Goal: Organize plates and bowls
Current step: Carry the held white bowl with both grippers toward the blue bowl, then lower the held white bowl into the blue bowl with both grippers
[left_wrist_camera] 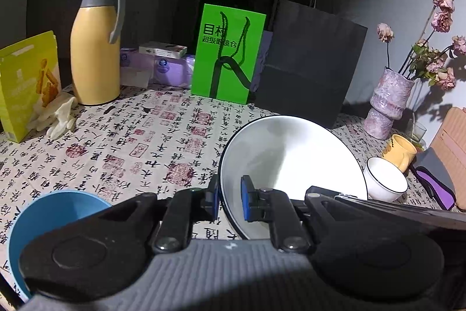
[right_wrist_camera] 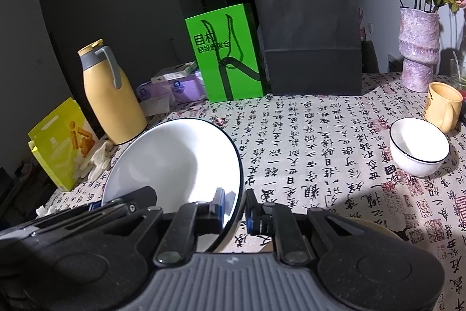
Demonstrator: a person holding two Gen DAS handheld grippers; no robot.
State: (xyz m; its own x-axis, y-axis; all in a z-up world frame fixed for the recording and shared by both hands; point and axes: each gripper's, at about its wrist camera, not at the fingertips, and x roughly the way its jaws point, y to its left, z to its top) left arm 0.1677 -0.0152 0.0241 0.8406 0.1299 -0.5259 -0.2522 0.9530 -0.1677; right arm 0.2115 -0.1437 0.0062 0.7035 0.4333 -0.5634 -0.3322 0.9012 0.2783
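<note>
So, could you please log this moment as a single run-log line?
left gripper: shut on plate rim | right gripper: shut on opposite rim | plate: tilted | white bowl, blue bowl: on table

My table has a cloth printed with calligraphy. At the far left stand my yellow flask and a snack box, at the far middle a green bag and black bag. The small white bowl, yellow mug and vase stand right.

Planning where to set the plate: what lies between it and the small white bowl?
Only bare tablecloth separates the plate from the small white bowl, in the right wrist view.
</note>
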